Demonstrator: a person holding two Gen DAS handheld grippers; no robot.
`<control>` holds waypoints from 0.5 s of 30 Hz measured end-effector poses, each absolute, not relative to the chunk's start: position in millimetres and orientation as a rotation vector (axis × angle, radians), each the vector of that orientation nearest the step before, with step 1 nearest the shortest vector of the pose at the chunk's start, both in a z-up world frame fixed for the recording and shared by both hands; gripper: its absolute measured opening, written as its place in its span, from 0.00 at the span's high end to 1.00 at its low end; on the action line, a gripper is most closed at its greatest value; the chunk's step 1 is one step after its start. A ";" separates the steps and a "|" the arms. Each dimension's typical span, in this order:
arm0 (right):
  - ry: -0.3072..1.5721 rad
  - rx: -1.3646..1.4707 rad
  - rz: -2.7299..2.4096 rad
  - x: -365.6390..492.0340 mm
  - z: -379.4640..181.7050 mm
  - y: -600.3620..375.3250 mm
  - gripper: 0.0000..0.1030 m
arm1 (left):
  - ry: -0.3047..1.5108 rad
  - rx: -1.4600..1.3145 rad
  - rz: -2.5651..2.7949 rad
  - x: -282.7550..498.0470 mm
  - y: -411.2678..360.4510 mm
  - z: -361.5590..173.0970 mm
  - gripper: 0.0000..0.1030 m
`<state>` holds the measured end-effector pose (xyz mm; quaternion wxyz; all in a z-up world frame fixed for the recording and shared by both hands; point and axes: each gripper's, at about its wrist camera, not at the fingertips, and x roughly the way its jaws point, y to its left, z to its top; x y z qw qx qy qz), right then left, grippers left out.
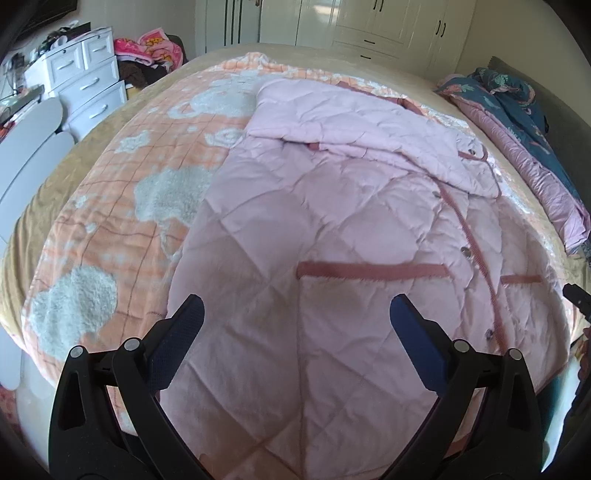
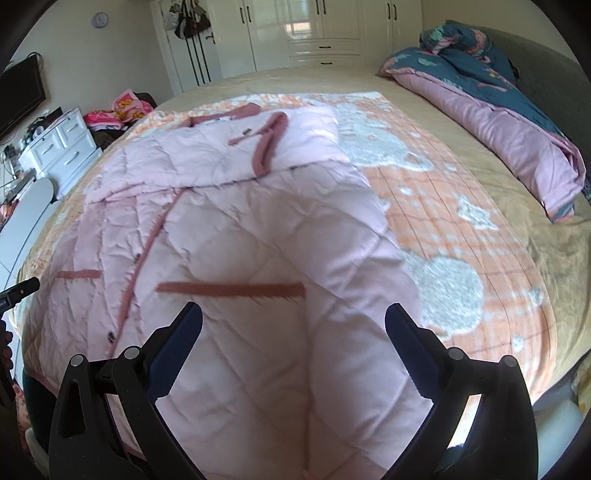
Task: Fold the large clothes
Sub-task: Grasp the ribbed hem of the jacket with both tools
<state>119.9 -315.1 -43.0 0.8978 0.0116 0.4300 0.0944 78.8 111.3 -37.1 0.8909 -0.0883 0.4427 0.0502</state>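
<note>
Pink quilted coat [image 1: 332,229] beneath left tongs [image 1: 297,314] and right tongs [image 2: 293,321], both wide apart, empty.

Coat [image 1: 332,229] on blanket [image 1: 147,155]

A big orange blanket [image 1: 122,206] with fuzzy white patches lies on a tan bed [image 2: 491,162]. At the upper right a blue flowery quilt [image 2: 476,51] with a pink side is bunched up. At the left stands a white dresser [image 1: 85,77]. Beside it sits a bright pink pile [image 1: 147,48]. White closet doors [image 2: 321,26] fill the top.
</note>
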 end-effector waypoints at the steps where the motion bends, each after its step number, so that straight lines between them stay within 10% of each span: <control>1: 0.896 0.027 0.190 119.6 -44.4 -318.3 0.04 | 0.921 -0.184 0.105 77.9 112.0 -38.2 0.08; 15: 1.001 0.051 0.165 104.3 -77.3 -355.0 0.04 | 0.947 -0.265 0.105 44.1 142.8 -61.1 0.08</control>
